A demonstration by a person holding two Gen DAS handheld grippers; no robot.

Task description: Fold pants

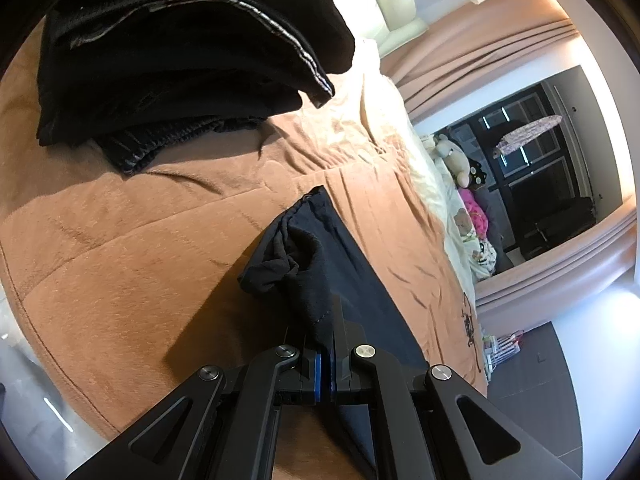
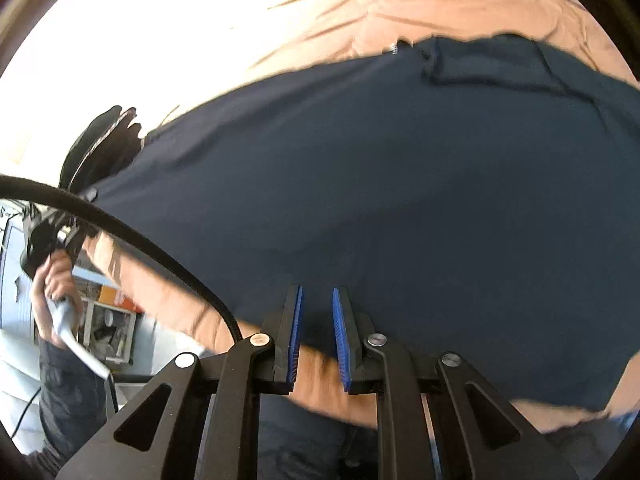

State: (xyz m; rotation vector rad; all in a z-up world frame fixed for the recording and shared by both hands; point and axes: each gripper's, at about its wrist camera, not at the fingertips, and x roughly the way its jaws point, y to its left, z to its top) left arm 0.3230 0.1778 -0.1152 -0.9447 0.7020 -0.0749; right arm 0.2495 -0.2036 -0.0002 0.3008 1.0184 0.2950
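Observation:
Dark navy pants [image 2: 380,200] lie spread across an orange-brown blanket [image 2: 440,8] on a bed. My right gripper [image 2: 318,300] is open, its blue pads [image 2: 342,332] apart, just above the near edge of the pants and holding nothing. My left gripper [image 1: 328,344] is shut on a bunched end of the navy pants [image 1: 304,256], lifted a little off the blanket [image 1: 120,248]. In the right wrist view the left gripper [image 2: 44,240] shows at far left in a hand.
A stack of folded black garments [image 1: 180,52] sits on the bed at the upper left. Stuffed toys [image 1: 456,156] and pillows lie along the bed's far side. A dark window [image 1: 540,160] and curtains stand beyond. A black cable [image 2: 152,248] crosses the right wrist view.

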